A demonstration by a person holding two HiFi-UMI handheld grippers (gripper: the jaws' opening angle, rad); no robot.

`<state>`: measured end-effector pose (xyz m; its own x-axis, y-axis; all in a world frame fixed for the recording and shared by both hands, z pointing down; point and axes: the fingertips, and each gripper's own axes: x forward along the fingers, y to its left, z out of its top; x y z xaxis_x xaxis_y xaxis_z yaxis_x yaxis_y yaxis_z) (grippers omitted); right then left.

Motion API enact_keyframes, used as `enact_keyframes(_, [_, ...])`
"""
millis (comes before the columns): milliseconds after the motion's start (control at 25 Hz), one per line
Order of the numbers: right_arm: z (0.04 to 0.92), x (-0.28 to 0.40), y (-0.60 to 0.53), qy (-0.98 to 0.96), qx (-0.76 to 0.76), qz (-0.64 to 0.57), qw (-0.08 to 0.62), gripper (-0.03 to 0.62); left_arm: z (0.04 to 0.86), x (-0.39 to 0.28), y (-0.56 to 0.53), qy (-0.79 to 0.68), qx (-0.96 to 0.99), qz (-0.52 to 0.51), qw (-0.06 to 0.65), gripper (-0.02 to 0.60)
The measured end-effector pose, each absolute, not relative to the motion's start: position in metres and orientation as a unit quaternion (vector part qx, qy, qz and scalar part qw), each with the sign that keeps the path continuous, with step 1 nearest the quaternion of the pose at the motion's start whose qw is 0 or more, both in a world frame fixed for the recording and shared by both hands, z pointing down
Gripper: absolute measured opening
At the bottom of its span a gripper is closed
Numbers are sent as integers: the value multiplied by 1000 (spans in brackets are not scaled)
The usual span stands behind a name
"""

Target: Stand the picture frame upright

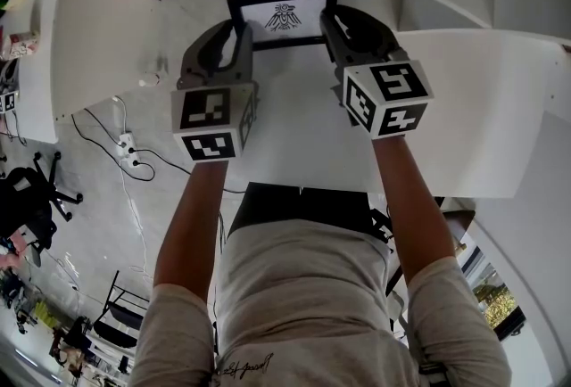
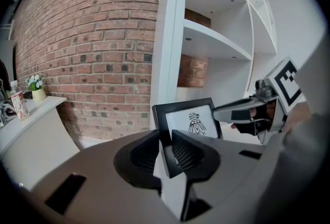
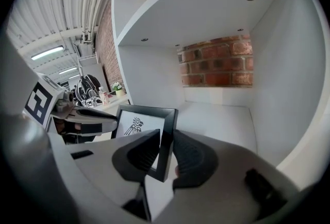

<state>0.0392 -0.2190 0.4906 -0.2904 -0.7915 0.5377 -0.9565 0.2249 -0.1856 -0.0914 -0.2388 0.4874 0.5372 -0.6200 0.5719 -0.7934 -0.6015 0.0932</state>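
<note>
Both tongs (image 2: 166, 149) (image 3: 166, 152) tight on picture frame (image 1: 284, 17).

Left tool (image 1: 241, 27), right tool (image 1: 328, 20): both clamped

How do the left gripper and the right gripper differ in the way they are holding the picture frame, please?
The left gripper clamps the left side of the picture frame; the right gripper clamps its right side. Beyond the left gripper's jaws a brick wall shows; beyond the right gripper's, a white shelf compartment. Both are shut on the frame's black edge near a lower corner.
</note>
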Motion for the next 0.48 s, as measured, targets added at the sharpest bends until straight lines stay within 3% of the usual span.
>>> enact_keyframes(480, [495,43,-223,-750,590,245,170,78,494,-90,-247,-420,855,250,175,74])
